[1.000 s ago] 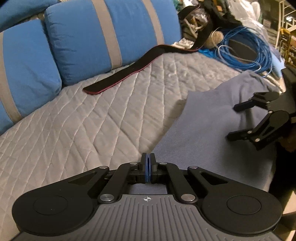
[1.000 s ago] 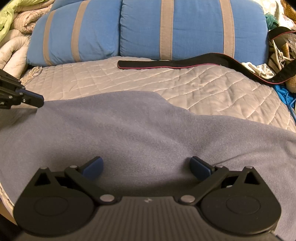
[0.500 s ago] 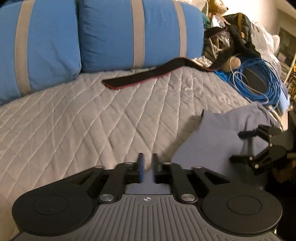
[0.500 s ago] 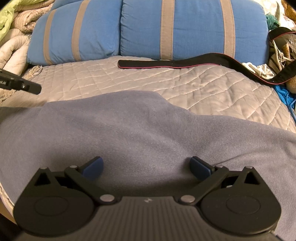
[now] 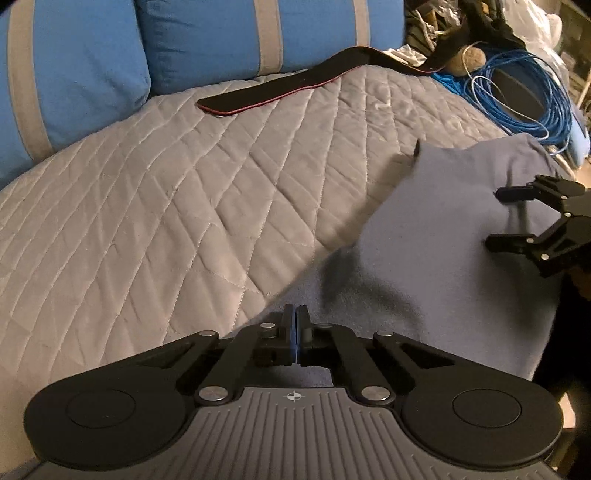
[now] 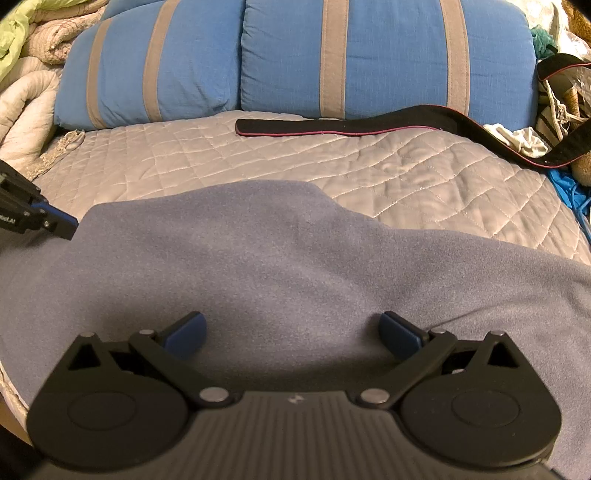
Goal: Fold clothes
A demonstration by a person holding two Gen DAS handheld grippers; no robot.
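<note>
Before me, a grey quilted bedspread (image 6: 388,173) stitched in diamonds covers the bed. Two blue pillows (image 6: 388,55) with beige stripes lean along its far side, touching each other. Just in front of them, a long black strap (image 6: 332,127) edged in red lies flat on the quilt and trails off toward the right edge. Beyond that edge, a coil of blue cable (image 5: 524,92) sits among a heap of dark clutter (image 5: 480,22). At far left, rolled cream blankets (image 6: 26,96) and a lime-green cloth (image 6: 14,33) are piled beside the pillows
</note>
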